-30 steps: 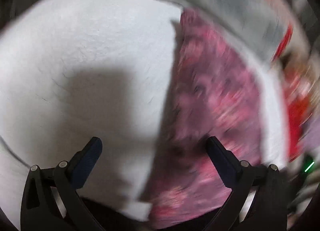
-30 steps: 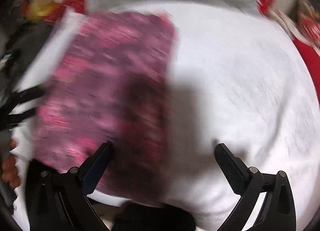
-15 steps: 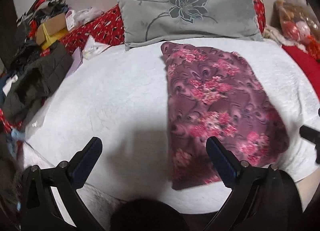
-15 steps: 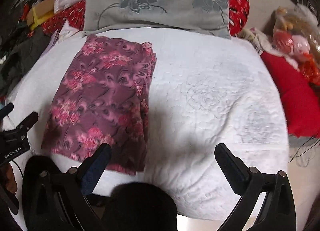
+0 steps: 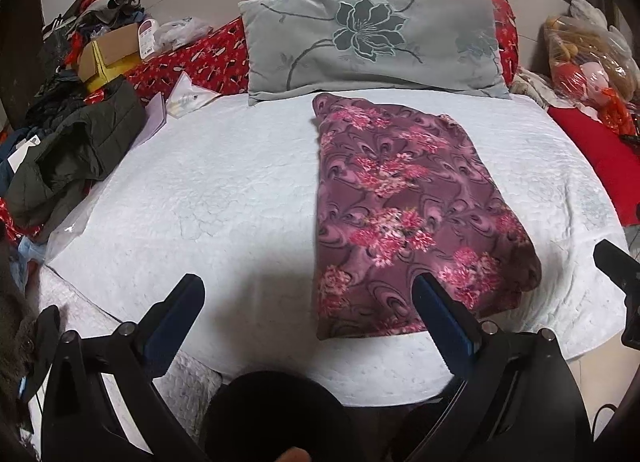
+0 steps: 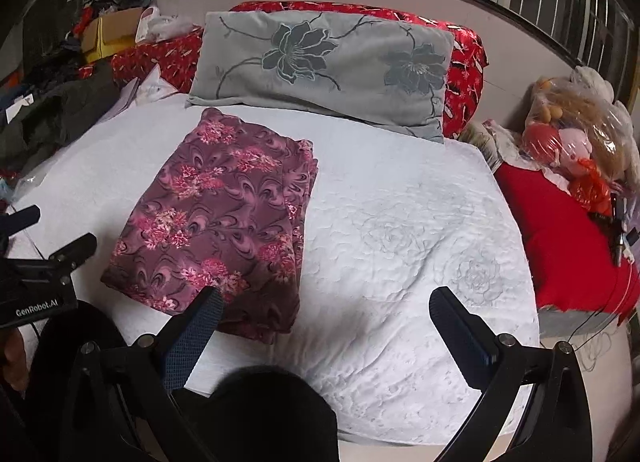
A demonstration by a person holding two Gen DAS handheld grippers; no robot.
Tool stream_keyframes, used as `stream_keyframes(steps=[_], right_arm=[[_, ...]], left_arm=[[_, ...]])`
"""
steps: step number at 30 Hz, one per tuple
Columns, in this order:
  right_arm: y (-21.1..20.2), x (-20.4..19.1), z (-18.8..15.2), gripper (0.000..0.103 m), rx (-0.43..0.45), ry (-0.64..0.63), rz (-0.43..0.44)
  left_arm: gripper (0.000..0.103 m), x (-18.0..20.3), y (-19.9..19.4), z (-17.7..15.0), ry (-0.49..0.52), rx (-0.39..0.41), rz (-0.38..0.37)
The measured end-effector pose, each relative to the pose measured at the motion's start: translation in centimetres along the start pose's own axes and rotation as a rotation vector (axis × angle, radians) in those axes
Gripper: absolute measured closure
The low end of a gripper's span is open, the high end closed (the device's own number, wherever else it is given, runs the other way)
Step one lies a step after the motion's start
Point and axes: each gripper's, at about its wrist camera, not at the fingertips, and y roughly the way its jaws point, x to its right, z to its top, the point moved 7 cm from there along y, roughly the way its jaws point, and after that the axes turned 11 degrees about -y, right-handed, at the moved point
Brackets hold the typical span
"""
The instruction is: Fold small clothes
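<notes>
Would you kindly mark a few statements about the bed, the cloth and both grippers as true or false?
1. The floral cloth lies folded on the white quilt. True.
2. The left gripper is shut on the cloth. False: it is open and holds nothing.
3. A grey pillow sits beyond the cloth. True.
4. The right gripper grips the pillow. False: it is open and empty.
5. The cloth covers the pillow. False: it lies in front of it.

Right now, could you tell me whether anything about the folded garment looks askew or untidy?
Mostly neat: the floral garment lies flat on the white bedspread. Only its right edge shows stacked layers slightly staggered.
</notes>
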Motion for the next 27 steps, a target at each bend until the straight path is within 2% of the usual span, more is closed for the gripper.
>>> stream_keyframes(steps=[10, 27], right_arm=[[-0.5, -0.3, -0.2, 0.0, 0.007, 0.029, 0.03], [-0.4, 0.3, -0.8, 0.0, -0.013, 0.058, 0.029]], left_arm=[[0.0, 1.4, -1.0, -0.7, 0.014, 0.006, -0.036], [0.0, 3.1, -2.0, -1.2, 0.021, -0.003, -0.125]])
